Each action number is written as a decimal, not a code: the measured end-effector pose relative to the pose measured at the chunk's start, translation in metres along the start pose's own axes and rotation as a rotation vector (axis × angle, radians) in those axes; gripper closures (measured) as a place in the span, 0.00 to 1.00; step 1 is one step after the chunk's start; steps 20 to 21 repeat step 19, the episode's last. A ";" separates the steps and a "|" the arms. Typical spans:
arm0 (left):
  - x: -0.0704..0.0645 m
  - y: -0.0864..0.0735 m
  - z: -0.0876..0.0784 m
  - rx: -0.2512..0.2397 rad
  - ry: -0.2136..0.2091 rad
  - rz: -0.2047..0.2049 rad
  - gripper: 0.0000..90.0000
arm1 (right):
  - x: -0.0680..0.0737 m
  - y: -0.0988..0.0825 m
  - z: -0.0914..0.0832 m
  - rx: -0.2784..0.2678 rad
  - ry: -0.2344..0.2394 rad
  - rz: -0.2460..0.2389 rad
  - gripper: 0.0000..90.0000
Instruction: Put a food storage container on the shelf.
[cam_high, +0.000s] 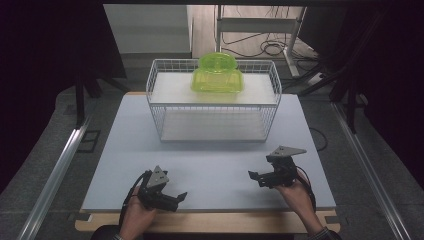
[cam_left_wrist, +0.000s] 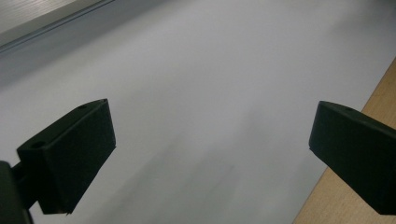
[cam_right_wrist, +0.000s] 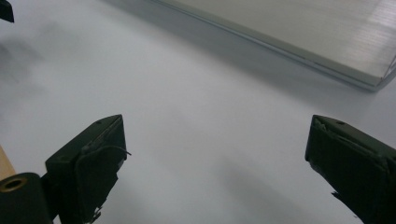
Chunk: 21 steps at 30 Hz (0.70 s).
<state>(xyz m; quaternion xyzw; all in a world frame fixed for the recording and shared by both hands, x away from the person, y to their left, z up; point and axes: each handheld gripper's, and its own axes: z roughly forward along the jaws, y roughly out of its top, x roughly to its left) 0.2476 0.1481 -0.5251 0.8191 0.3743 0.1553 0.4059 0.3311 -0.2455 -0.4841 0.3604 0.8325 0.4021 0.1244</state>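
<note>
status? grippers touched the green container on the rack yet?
Not yet. Done: nothing visible; the green container sits on the top shelf of the white wire rack, untouched. In hand: nothing; left gripper and right gripper rest near the table's front edge, jaws wide open and empty. Left: reach, grasp, move.

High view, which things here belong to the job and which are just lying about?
Part of the job:
left claw, open
right claw, open
green plastic container on the upper shelf
white wire rack

Just lying about:
cables on the floor behind the table
metal rail along the left
</note>
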 end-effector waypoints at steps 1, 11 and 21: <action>0.000 0.000 0.000 0.000 0.000 0.000 0.00 | 0.000 -0.002 0.000 0.004 -0.001 0.000 0.06; 0.000 0.000 0.001 0.007 0.002 0.006 0.00 | 0.003 -0.017 0.003 0.039 -0.005 -0.006 0.05; 0.000 0.000 0.001 0.005 0.003 0.007 0.00 | 0.004 -0.022 0.009 0.072 -0.015 -0.012 0.05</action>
